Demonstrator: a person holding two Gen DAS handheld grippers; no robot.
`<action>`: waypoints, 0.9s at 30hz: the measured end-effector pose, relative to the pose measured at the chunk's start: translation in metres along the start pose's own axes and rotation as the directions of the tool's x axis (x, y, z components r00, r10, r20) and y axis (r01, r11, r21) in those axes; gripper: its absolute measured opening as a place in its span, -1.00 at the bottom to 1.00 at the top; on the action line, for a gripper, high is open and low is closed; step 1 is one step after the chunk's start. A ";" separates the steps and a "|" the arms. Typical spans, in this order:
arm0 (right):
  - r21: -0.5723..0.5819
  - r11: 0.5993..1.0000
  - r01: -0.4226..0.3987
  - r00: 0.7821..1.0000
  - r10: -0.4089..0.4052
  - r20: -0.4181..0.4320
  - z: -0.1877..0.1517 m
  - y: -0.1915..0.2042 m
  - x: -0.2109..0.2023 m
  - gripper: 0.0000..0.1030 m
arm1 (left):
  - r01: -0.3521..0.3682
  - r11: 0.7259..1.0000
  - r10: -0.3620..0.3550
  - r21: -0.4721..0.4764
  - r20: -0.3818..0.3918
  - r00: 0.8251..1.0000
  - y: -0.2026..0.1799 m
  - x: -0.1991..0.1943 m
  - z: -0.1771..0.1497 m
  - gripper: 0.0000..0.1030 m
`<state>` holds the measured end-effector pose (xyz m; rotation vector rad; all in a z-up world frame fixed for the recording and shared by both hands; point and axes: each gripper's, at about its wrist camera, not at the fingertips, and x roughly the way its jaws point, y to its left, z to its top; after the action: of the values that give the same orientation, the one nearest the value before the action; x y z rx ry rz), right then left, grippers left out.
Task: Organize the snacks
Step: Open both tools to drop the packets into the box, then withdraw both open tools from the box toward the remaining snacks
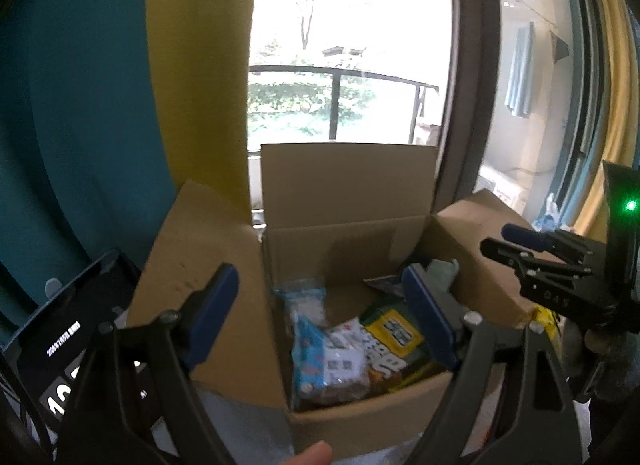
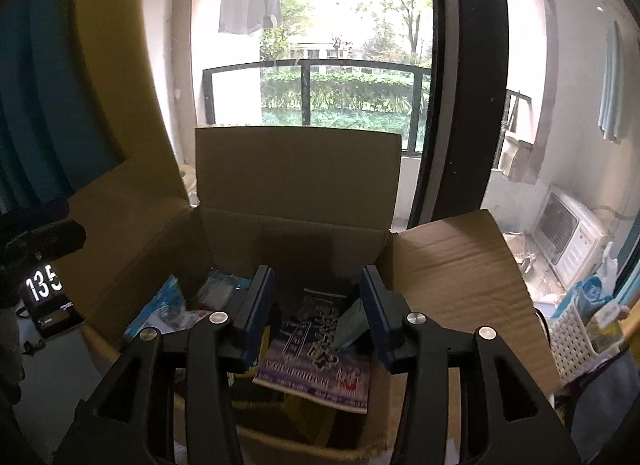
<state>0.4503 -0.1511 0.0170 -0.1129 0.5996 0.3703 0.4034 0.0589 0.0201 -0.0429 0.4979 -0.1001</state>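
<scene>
one open cardboard box (image 1: 352, 421) sits before a window, and three of its flaps show: one standing upright at the back, one leaning out to each side. both hand-held grippers hang over its mouth.

the left hand-held gripper (image 1: 324, 319) has its two blue-padded fingers spread wide, with nothing between them. under it, in the left wrist view, about four snack packets can be counted: a clear bag with a blue top (image 1: 306, 301), a light blue packet (image 1: 310, 357), a white packet with printed codes (image 1: 346, 353) and a yellow and green packet (image 1: 394, 333). they lie crowded together on the box floor, overlapping.

the right hand-held gripper (image 2: 316, 317) has its jaws partly apart, touching nothing. directly below it one dark purple packet (image 2: 316, 349) lies flat in the box, with one greenish packet (image 2: 352, 325) leaning at its right edge. two more bluish packets (image 2: 164, 311) sit at the left side of the box in that view.

outside the box, one black clock (image 2: 44, 297) with white digits stands on the left, and one white basket (image 2: 576, 337) holding a few packets stands on the right. one fingertip (image 1: 308, 455) shows at the lower edge of the left wrist view.
</scene>
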 end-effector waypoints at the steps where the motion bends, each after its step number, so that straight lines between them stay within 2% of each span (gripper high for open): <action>1: -0.002 1.000 0.001 1.000 -0.001 0.003 -0.001 0.000 -0.005 -0.08 | 0.005 1.000 -0.005 0.002 0.002 1.000 -0.002 -0.005 -0.001 0.66; 17: -0.009 0.999 -0.041 0.999 0.042 0.027 -0.034 0.010 -0.085 -0.08 | 0.053 0.998 -0.053 0.029 0.019 0.998 -0.030 -0.071 -0.022 0.66; 27: -0.014 0.998 -0.062 0.998 0.062 0.015 -0.062 0.021 -0.112 -0.08 | 0.065 0.997 -0.064 0.039 -0.019 0.998 -0.036 -0.091 -0.058 0.66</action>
<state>0.3240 -0.1789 0.0300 -0.1041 0.5864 0.4353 0.2928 0.0314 0.0145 -0.0194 0.5124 -0.1733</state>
